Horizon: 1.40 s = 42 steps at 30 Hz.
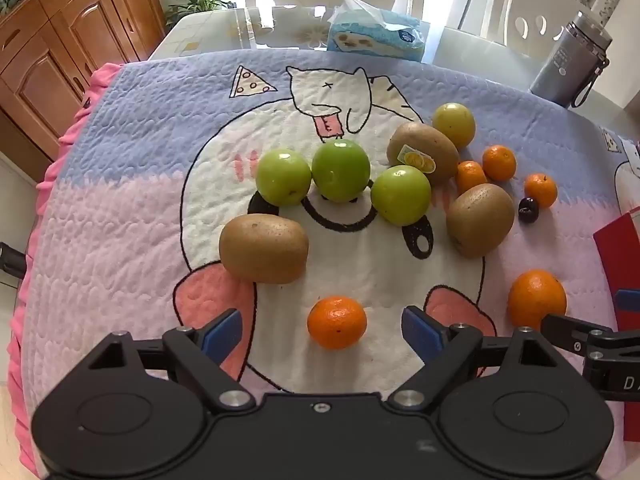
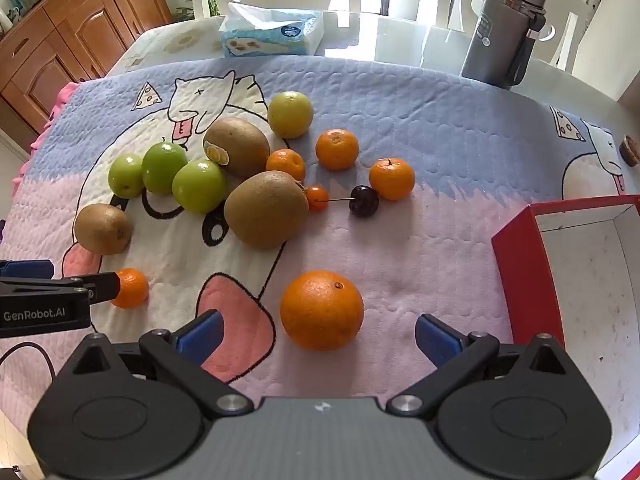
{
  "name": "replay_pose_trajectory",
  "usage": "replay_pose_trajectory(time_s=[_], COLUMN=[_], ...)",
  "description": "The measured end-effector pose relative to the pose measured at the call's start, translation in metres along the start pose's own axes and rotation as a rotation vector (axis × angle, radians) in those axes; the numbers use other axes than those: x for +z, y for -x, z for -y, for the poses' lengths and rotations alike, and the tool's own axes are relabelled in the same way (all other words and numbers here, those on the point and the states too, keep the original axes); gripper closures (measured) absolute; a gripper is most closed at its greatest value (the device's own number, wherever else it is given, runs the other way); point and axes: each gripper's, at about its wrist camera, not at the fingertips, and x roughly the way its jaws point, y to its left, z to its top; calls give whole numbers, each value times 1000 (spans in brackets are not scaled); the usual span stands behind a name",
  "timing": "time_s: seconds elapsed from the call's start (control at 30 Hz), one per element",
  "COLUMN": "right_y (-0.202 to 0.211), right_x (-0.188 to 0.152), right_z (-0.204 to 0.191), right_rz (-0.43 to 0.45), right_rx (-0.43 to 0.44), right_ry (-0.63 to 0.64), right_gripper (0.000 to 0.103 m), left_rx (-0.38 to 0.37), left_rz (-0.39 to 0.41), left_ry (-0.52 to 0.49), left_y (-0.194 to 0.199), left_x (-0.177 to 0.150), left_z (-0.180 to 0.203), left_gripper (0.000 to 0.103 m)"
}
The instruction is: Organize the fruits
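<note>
A quilted, puffy blanket (image 1: 120, 240) printed with cartoon cats covers the table. The red box (image 2: 520, 264) with its scuffed white inside shows fully only from the right wrist. Fuzzy oval kiwis (image 2: 266, 208), glossy round green fruits (image 1: 340, 170) and dimpled oranges (image 2: 322, 310) lie loose on the blanket. The left gripper (image 1: 322, 332) gapes wide around a small orange (image 1: 337, 322); the right gripper (image 2: 318, 334) stands equally wide behind the big orange. Only the right view reveals the cherry's (image 2: 364, 200) thin stem.
</note>
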Motion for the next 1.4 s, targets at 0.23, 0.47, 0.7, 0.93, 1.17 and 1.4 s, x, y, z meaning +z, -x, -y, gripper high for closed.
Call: replay_pose_trajectory(time_s=[0.23,0.47,0.7,0.93,1.17,1.4], right_y=[-2,6,3,2,2,2], right_x=[-1,0,-3,-4,-4,-3], right_z=[6,-9,-6,-6,-5,-7], right_rz=[-3,5,9,8,11,13], right_rx=[4,22,27,28,25,24], right_ry=[-5,-6,-1,-4,-5,-8], right_gripper=[0,0,0,0,0,0], left_rx=[-10,-46,-52,-49,-41,-40], left_rz=[-9,-19,-26,-24,-33,-38], left_ry=[41,104,94,98,98,97], left_y=[2,-1,-3,-3,-4,-5], left_x=[-4,-6,-7,-7,-7,-8], left_z=[-3,-15,-15,-16,-16,-16], left_gripper=[0,0,0,0,0,0])
